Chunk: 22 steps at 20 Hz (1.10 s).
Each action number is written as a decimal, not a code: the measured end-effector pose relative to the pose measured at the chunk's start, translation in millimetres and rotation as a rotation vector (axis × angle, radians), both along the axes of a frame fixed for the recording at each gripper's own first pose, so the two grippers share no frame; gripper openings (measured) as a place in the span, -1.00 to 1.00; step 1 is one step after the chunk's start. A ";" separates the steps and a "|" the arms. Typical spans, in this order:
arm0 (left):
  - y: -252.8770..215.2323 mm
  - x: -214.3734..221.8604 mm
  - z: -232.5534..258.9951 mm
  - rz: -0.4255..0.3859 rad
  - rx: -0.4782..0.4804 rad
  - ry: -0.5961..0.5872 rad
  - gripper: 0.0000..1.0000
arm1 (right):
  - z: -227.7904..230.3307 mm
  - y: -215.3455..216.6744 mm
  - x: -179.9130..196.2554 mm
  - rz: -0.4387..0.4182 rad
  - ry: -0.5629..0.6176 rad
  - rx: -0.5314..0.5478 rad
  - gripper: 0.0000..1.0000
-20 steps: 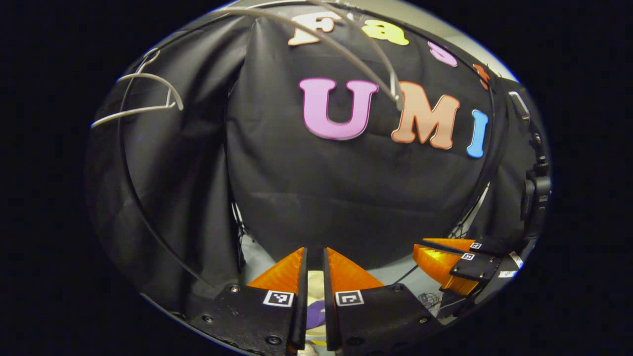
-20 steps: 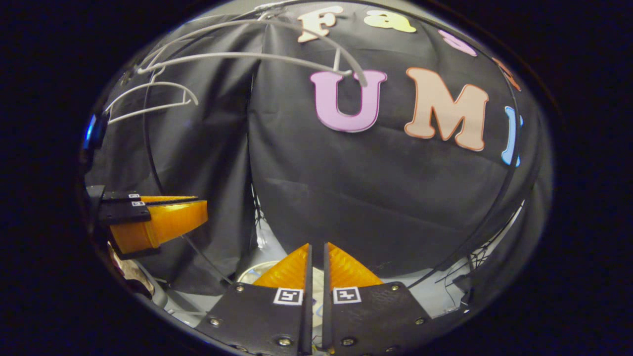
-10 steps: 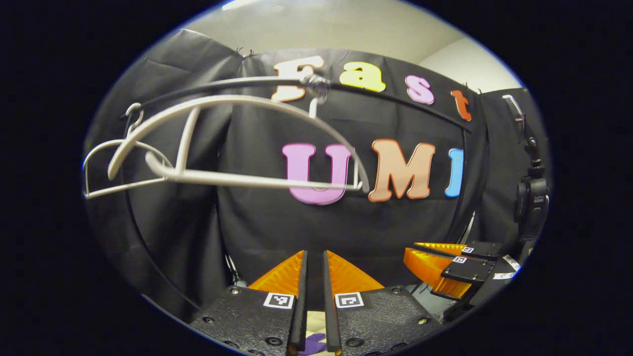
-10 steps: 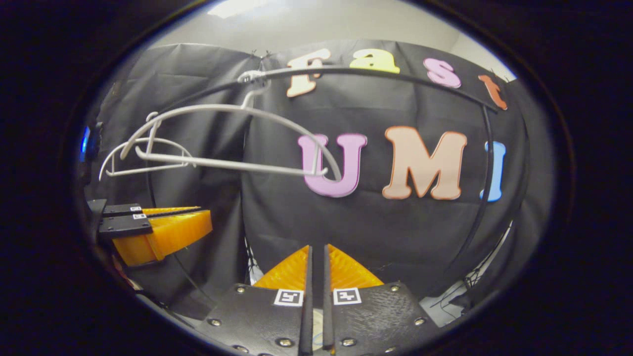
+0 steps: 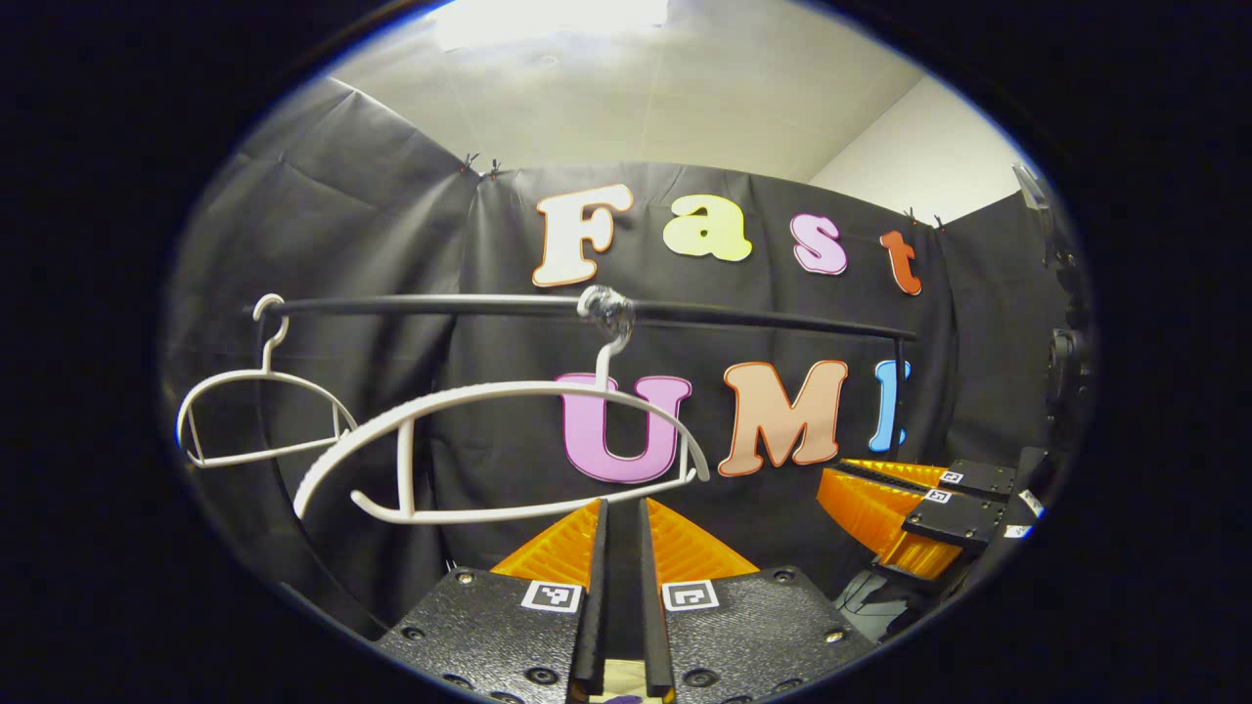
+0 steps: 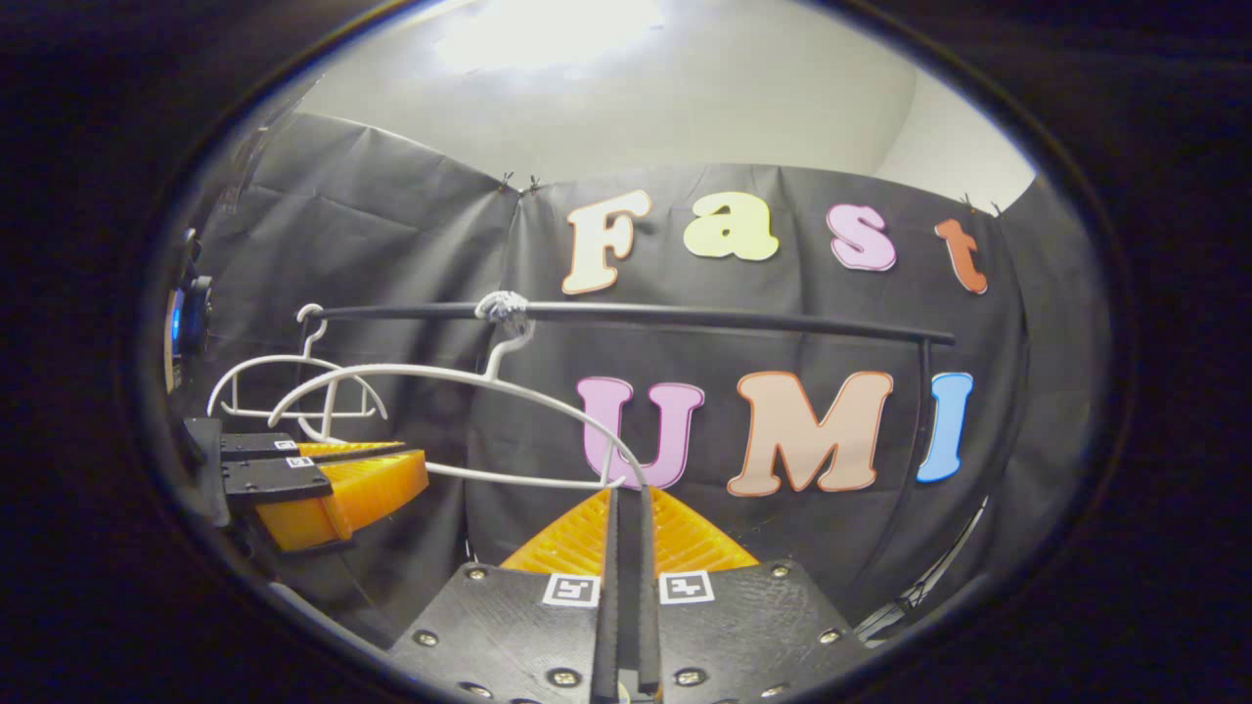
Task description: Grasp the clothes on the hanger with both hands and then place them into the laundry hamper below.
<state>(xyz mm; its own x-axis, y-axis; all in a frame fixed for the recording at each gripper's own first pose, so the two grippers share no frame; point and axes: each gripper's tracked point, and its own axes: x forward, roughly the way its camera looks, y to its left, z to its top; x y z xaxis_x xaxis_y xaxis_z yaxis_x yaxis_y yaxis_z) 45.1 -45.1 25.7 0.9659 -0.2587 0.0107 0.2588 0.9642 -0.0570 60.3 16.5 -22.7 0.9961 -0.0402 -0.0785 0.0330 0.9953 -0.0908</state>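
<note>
Along the thin black horizontal rail point(image 5: 743, 318) hang two bare white plastic hangers with curved shoulders, the nearer hanger point(image 5: 489, 430) tilted, the farther hanger point(image 5: 259, 411) at the rail's end. Left gripper point(image 5: 623, 518) and right gripper point(image 6: 626, 508) both point at them, each with ridged wedge-shaped fingers nearly together, a narrow slit between, pinching nothing. Clothes and hamper cannot be made out.

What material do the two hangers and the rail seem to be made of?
Near hanger: likely white plastic, with a matt, ridged top edge. Far hanger: thin and white, maybe coated wire or plastic; unclear. Rail: dark, smooth, slightly shiny tube, probably painted metal.
</note>
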 end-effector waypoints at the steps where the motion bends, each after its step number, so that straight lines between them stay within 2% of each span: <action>1: 1.9 -0.6 4.2 0.010 -0.002 -0.011 -0.75 | 6.1 -0.7 -0.4 -0.003 -0.014 -0.004 -0.84; 2: 3.6 -1.0 8.7 0.011 -0.004 -0.020 -0.75 | 11.3 -1.5 -1.3 -0.006 -0.024 -0.003 -0.88; 5: 3.9 -6.2 11.2 0.018 -0.011 -0.024 -0.41 | 19.4 -2.3 -1.7 -0.007 -0.047 0.018 -0.84; 6: 4.1 -6.8 10.6 0.017 -0.016 -0.022 -0.20 | 22.0 -2.3 -3.2 -0.007 -0.052 0.025 -0.61; 7: 3.2 -8.8 11.6 0.012 -0.026 -0.022 0.00 | 23.2 -2.9 -3.2 -0.007 -0.057 0.029 -0.67; 11: 6.7 -10.0 14.8 0.025 -0.032 -0.029 0.86 | 25.8 -8.4 -8.4 -0.008 -0.060 0.030 0.29; 13: 11.8 -10.8 18.2 0.046 -0.025 -0.044 0.84 | 26.7 -13.3 -11.0 -0.022 -0.061 0.032 0.93; 16: 10.5 -13.4 21.0 0.049 -0.018 -0.053 0.84 | 27.8 -14.2 -11.5 -0.029 -0.067 0.037 0.94; 17: 11.8 -13.5 21.1 0.050 -0.017 -0.054 0.91 | 28.1 -14.7 -12.5 -0.030 -0.068 0.037 0.94; 18: 12.1 -14.7 21.1 0.050 -0.016 -0.055 0.84 | 28.2 -15.4 -12.5 -0.033 -0.066 0.034 0.94; 19: 11.2 -14.3 21.9 0.050 -0.016 -0.057 0.92 | 28.2 -16.8 -13.1 -0.036 -0.065 0.031 0.94; 20: 10.7 -14.6 21.5 0.050 -0.013 -0.055 0.84 | 27.7 -18.0 -14.1 -0.038 -0.064 0.031 0.94; 22: 10.5 -15.3 19.7 0.047 -0.005 -0.054 0.84 | 27.9 -19.1 -14.7 -0.044 -0.064 0.033 0.94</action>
